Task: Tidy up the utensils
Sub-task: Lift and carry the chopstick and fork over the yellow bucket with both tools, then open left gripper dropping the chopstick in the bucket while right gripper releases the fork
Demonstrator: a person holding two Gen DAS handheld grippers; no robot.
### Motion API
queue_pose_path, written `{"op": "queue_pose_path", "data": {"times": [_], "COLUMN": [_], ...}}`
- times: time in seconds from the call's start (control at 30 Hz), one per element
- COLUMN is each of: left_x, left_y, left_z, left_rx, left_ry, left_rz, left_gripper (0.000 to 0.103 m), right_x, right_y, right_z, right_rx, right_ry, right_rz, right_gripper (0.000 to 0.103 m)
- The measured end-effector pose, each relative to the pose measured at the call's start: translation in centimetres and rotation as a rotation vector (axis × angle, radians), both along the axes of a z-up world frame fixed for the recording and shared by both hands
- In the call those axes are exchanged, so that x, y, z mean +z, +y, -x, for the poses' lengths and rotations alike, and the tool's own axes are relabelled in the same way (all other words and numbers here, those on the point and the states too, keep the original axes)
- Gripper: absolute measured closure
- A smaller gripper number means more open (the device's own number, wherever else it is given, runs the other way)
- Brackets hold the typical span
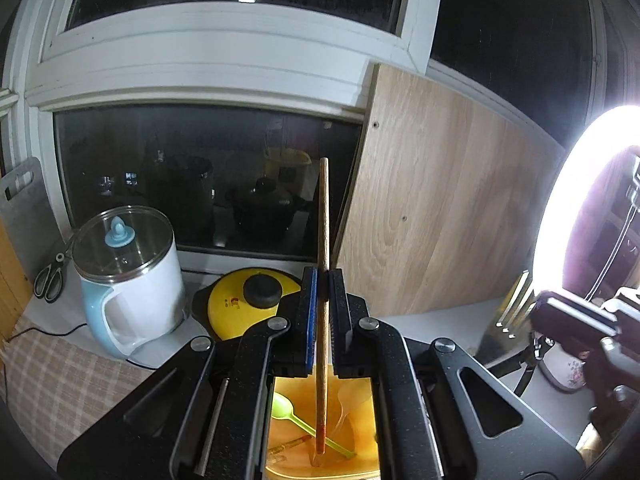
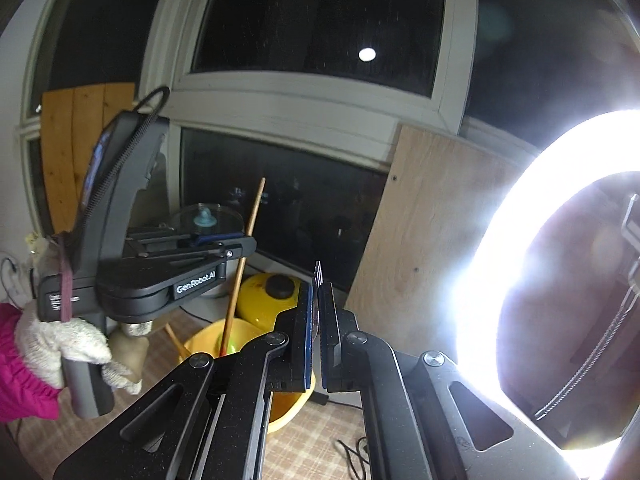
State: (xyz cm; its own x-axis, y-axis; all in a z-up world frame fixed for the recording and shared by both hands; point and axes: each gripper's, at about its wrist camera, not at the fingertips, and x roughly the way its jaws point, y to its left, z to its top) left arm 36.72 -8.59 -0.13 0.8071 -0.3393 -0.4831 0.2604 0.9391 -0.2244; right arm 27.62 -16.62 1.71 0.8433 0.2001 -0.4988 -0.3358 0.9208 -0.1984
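Note:
My left gripper (image 1: 323,280) is shut on a long wooden chopstick (image 1: 323,248) and holds it upright, its red lower tip down inside a yellow basin (image 1: 360,412). A green plastic spoon (image 1: 288,408) and another chopstick lie in the basin. In the right wrist view the left gripper (image 2: 240,250) holds the same chopstick (image 2: 244,256) over the yellow basin (image 2: 208,338). My right gripper (image 2: 318,292) is shut on a thin metal utensil whose tines (image 2: 318,270) stick up between the pads; it also shows in the left wrist view (image 1: 514,304).
A white and blue electric kettle (image 1: 128,276) stands left of a yellow pot lid (image 1: 244,308). Scissors (image 1: 50,280) lie far left. A wooden board (image 1: 432,208) leans against the window. A bright ring light (image 2: 520,248) is at the right. A checked cloth (image 1: 60,384) covers the counter.

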Motion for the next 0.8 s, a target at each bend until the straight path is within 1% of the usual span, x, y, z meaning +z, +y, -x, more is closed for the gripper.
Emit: {"op": "queue_pose_path", "data": {"times": [0.23, 0.4, 0.63, 0.8], "left_x": [-1.2, -1.8, -2.5, -2.9], "left_y": [-0.2, -0.2, 0.3, 0.6], "left_z": [0.9, 1.8, 3.1, 4.0], "left_rx": [-0.021, -0.031, -0.032, -0.031], "left_ry": [0.018, 0.031, 0.056, 0.064], "left_rz": [-0.007, -0.018, -0.018, -0.019], "left_gripper": [0.100, 0.099, 0.099, 0.099], "right_x": [-2.0, -3.3, -4.6, -5.2], "right_y": [-0.8, -1.2, -1.7, -1.6], "right_z": [-1.2, -1.1, -1.3, -1.1], "right_rx": [-0.002, -0.001, 0.008, 0.019], "right_ry": [0.064, 0.100, 0.156, 0.182], "right_rz": [-0.028, -0.043, -0.080, -0.080], "right_gripper": [0.102, 0.102, 0.101, 0.100]}}
